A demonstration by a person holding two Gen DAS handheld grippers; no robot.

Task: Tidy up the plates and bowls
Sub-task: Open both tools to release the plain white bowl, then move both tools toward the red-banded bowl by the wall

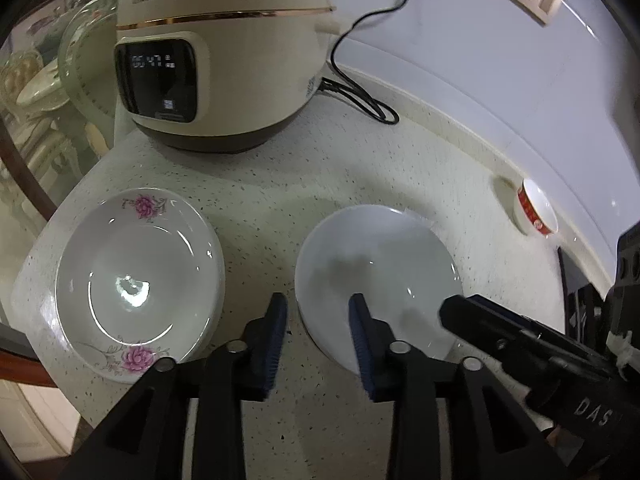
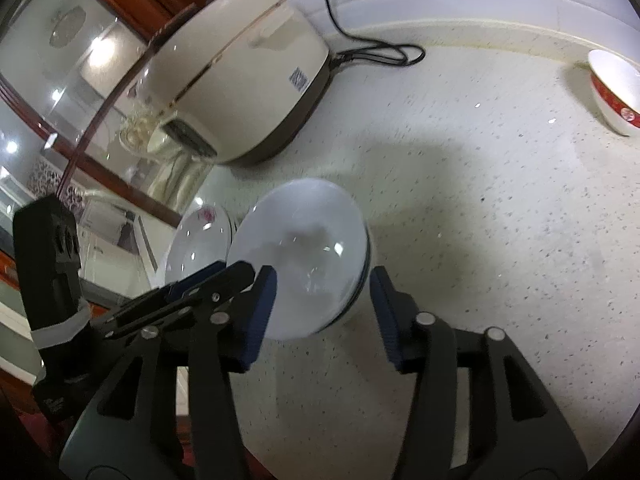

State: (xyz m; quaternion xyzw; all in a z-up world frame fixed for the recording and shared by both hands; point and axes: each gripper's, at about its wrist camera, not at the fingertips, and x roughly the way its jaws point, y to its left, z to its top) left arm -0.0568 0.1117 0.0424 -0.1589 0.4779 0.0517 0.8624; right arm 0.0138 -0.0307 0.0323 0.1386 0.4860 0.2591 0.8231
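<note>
Speckled counter [image 1: 320,184] under both claws. Rice cooker [image 1: 224,52] far ahead of left claw [image 1: 318,332]. Flowered plate [image 1: 138,284] just left of it. Plain white plate [image 1: 376,264] sits flat on counter, near rim between left claw's parted pads, no clamp. Right claw [image 2: 323,312] also apart, straddling that plate's edge, not pressing. Red-banded bowl [image 2: 616,92] well off to the right.
</note>
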